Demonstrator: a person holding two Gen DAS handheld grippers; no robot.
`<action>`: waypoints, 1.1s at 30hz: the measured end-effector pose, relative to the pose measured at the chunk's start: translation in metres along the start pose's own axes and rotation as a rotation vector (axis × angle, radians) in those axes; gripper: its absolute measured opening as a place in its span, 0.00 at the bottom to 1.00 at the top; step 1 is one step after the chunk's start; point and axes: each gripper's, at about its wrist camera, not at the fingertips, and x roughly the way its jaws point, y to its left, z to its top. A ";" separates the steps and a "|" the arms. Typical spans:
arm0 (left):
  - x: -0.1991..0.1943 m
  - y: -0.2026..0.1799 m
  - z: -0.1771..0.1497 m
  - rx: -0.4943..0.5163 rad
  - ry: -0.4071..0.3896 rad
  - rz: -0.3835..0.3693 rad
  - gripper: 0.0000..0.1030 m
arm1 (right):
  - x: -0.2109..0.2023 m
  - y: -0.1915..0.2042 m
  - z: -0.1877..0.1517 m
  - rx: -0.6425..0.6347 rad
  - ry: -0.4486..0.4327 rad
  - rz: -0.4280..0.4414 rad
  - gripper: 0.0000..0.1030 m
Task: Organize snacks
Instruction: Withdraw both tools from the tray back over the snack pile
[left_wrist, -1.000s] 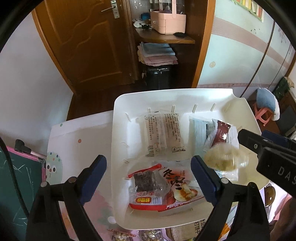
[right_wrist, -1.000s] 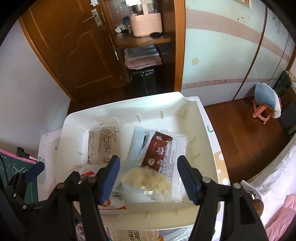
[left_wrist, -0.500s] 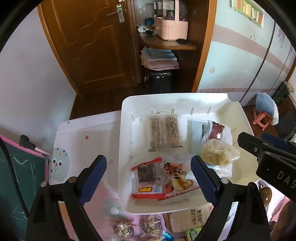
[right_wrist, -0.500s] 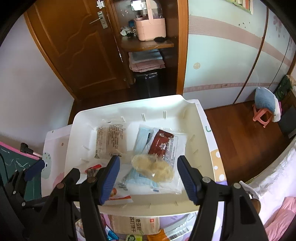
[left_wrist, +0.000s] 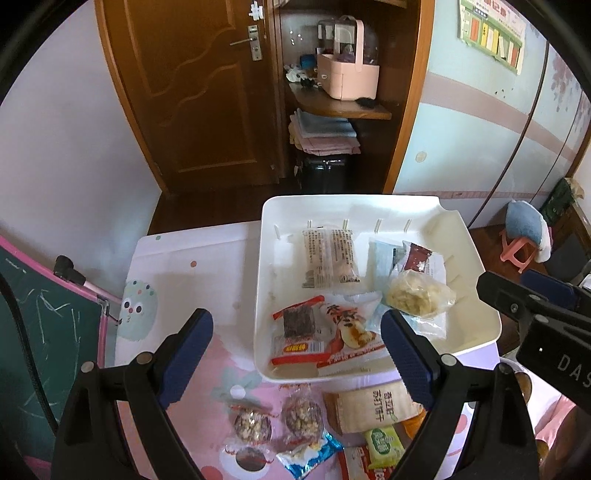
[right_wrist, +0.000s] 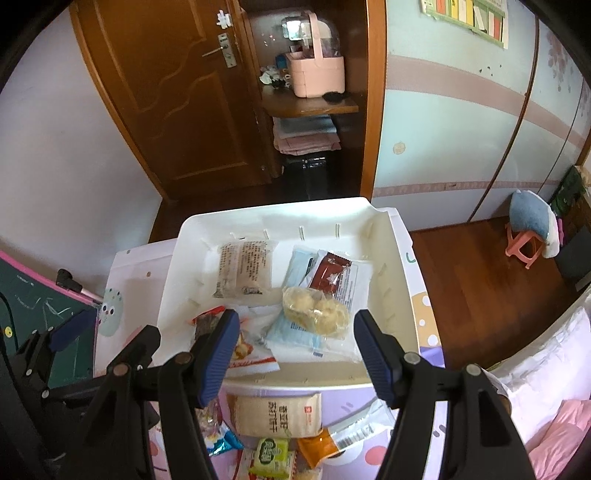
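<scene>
White plastic makes up the tray (left_wrist: 469, 254) that sits in the middle of both views, resting on a pink cartoon-printed table cover (left_wrist: 221, 373). Inside it lie several packets: a pale printed bar packet (left_wrist: 330, 256) toward the far wall, a dark red sachet (left_wrist: 416, 254) to its right on top of light blue wrappers, a clear bag of yellowish puffs (left_wrist: 415, 297) just below that, and a red-and-white packet (left_wrist: 325, 334) near the front edge. The left gripper (left_wrist: 295, 354) hangs low in its frame with its blue-padded jaws spread wide and nothing between them. The right gripper (right_wrist: 293, 352) also stands open and empty, its jaws framing the front of the tray without touching anything. Below the tray, on the cover, more snacks wait loose: two clear-wrapped nut clusters (left_wrist: 277, 419), a tan cracker packet (left_wrist: 369, 410), a small green packet (left_wrist: 384, 445) and a blue wrapper (left_wrist: 310, 456).
</scene>
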 end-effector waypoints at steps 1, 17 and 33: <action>-0.005 0.001 -0.002 -0.002 -0.005 0.000 0.89 | -0.005 0.001 -0.002 -0.003 -0.005 0.002 0.63; -0.081 0.036 -0.046 -0.026 -0.098 0.013 0.89 | -0.069 0.010 -0.057 -0.078 -0.083 0.042 0.63; -0.056 0.094 -0.132 -0.107 0.025 0.079 0.89 | -0.038 0.010 -0.152 -0.169 0.052 0.078 0.63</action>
